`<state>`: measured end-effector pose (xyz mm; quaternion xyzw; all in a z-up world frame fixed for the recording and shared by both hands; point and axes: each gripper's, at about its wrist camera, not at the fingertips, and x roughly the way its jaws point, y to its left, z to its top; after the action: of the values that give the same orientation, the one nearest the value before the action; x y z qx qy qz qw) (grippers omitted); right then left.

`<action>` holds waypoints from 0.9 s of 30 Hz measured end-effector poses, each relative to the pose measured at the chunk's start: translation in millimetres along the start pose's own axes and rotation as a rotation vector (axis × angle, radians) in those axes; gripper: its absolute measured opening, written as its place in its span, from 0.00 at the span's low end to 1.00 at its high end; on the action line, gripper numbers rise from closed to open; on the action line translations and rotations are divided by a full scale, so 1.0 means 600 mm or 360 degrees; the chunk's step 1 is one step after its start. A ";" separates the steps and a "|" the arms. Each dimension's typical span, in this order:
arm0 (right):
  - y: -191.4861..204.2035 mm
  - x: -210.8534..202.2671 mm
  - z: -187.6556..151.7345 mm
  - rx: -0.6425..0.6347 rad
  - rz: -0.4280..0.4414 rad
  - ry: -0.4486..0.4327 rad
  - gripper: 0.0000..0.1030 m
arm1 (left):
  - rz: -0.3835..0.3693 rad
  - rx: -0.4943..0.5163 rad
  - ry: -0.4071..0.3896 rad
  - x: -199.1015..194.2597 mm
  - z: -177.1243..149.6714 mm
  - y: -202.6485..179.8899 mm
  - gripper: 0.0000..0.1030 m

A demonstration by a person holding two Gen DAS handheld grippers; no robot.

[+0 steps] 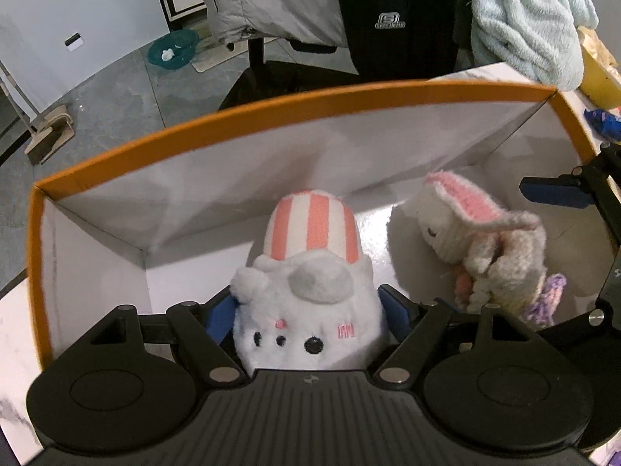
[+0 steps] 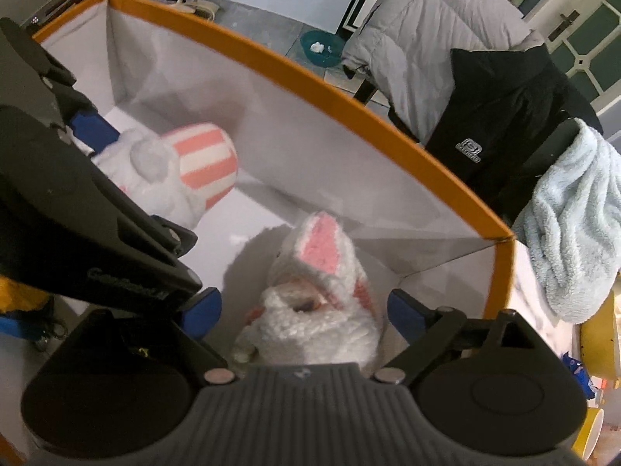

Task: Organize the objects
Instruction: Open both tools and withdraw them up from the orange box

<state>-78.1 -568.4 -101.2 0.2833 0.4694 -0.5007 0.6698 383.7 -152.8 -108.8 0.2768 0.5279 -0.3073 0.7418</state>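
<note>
While inside orange-rimmed box [image 1: 240, 116]: left jaws around striped plush [image 1: 310, 272], right jaws wide beside bunny [image 2: 322, 295]; "SKECHERS" jacket [image 1: 392, 19].

Grey tile floor [image 1: 116, 101], teal basin [image 1: 172, 52], grey puffer jacket [image 1: 271, 0] – white wall [image 1: 77, 0]

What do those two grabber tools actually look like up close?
Both the left gripper and right gripper look alike: matte black plastic bodies with a ribbed grey centre plate, round black discs either side, silver rivets on angled linkage bars, and blue pads lining the jaws. No cables or sleeves show.
</note>
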 end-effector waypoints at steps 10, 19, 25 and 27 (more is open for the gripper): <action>-0.020 -0.035 0.014 0.0032 0.0003 -0.0061 0.90 | 0.0031 0.0032 -0.0048 -0.046 0.009 -0.008 0.88; -0.033 -0.112 -0.002 0.0093 0.0014 -0.0133 0.90 | 0.0075 0.0071 -0.0121 -0.118 0.010 -0.020 0.88; -0.043 -0.182 -0.015 0.0098 0.0002 -0.0215 0.90 | 0.0099 0.0092 -0.0189 -0.176 0.000 -0.038 0.88; -0.046 -0.209 -0.020 0.0097 0.0002 -0.0244 0.90 | 0.0105 0.0096 -0.0212 -0.198 -0.007 -0.047 0.88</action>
<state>-115.5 -516.7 10.5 0.2646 0.4011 -0.5347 0.6952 329.8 -148.6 0.5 0.2953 0.4583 -0.3162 0.7764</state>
